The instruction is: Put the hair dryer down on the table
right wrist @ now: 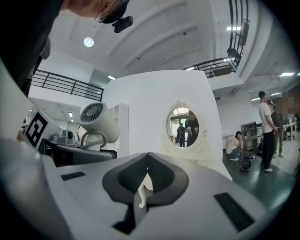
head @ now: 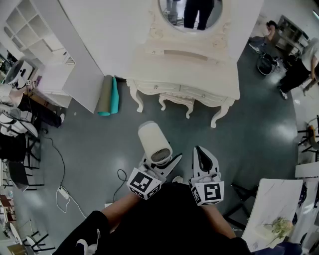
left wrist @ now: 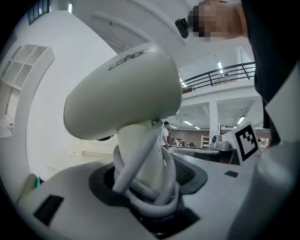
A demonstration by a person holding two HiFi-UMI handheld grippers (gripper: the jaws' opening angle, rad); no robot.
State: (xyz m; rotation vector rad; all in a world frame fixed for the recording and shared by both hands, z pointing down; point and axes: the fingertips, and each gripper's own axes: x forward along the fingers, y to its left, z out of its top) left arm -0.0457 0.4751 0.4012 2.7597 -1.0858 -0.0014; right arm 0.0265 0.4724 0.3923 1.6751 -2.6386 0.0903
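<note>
A white hair dryer (head: 154,142) is held upright over the grey floor, barrel on top with its rear grille facing me. My left gripper (head: 162,168) is shut on its handle. In the left gripper view the handle, with the grey cord looped around it (left wrist: 146,176), sits between the jaws of the left gripper (left wrist: 146,190), under the barrel of the hair dryer (left wrist: 123,93). My right gripper (head: 200,152) hovers beside it, jaws together, holding nothing. In the right gripper view the right gripper (right wrist: 146,161) points at the dressing table, and the hair dryer (right wrist: 98,120) is at left.
A white dressing table (head: 184,67) with an oval mirror (head: 192,14) stands ahead. Rolled mats (head: 108,95) lie at its left by a white panel. A white cable (head: 62,193) trails on the floor. A marble-topped table (head: 274,209) is at lower right; people (head: 299,69) stand far right.
</note>
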